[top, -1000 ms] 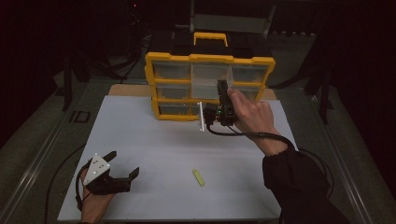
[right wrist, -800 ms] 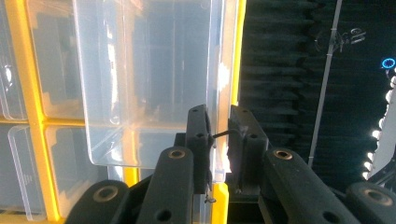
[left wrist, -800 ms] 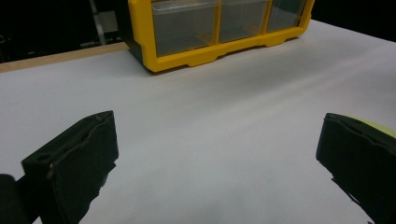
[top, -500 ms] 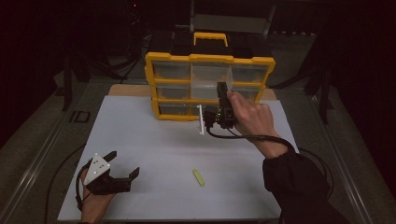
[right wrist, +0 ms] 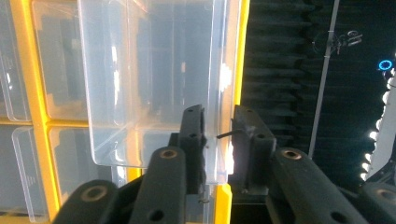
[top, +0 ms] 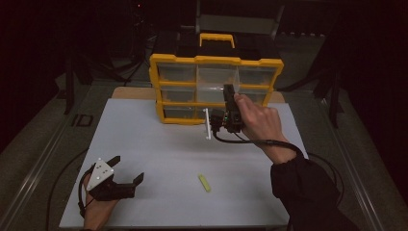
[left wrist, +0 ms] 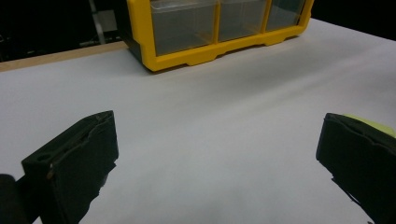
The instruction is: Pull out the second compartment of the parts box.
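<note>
On the table, high view: my right gripper (top: 226,103) is up at the yellow drawer cabinet (top: 215,61), its tip at a clear drawer (top: 211,91) pulled out of the middle row.
Left hand, high view: my left gripper (top: 126,171) rests low on the white sheet (top: 159,144), jaws spread wide with nothing between them, well apart from the cabinet.
Loose items, high view: a small yellow-green piece (top: 205,183) lies on the sheet between my hands; a white strip (top: 207,123) stands just in front of the cabinet.
Left gripper view: both black jaws stand far apart over bare white sheet (left wrist: 210,116); the cabinet (left wrist: 187,51) sits ahead, and the yellow-green piece (left wrist: 369,122) peeks out behind one jaw.
Right gripper view: the clear drawer (right wrist: 154,79) sticks out of the yellow frame (right wrist: 21,84), and its side wall runs down between my two jaws.
Right jaws: close together with the wall in the gap; they have just been opening, and I see a sliver of space at one pad, so no firm clamp.
</note>
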